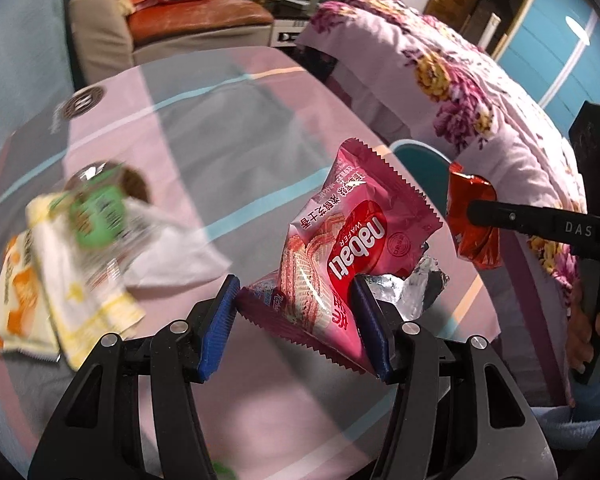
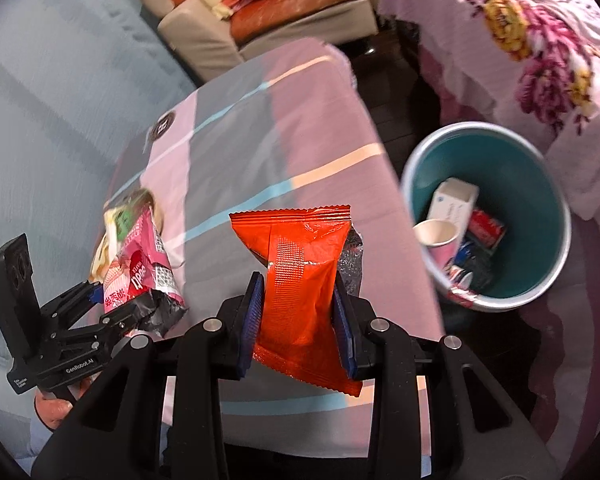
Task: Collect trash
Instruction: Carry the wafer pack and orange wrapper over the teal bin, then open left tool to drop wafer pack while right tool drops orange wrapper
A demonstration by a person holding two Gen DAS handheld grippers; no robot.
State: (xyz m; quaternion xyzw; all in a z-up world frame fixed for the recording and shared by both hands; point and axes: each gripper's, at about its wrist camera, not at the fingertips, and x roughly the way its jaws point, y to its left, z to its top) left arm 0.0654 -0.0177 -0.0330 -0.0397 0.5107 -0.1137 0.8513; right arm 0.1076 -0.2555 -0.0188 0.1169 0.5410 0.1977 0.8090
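Right wrist: right gripper (image 2: 298, 312) pinching crinkly orange wrapper (image 2: 300, 280); left gripper (image 1: 296, 320) clamping glossy pink wafer packet (image 1: 340, 248).

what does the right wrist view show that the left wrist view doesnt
Only the right wrist view shows inside the teal bin: a white box, a paper cup and other trash.

Only the left wrist view shows the yellow and white wrappers lying on the table and the crumpled foil.

Both show the left gripper shut on the pink wafer packet, and the right gripper shut on the red packet.
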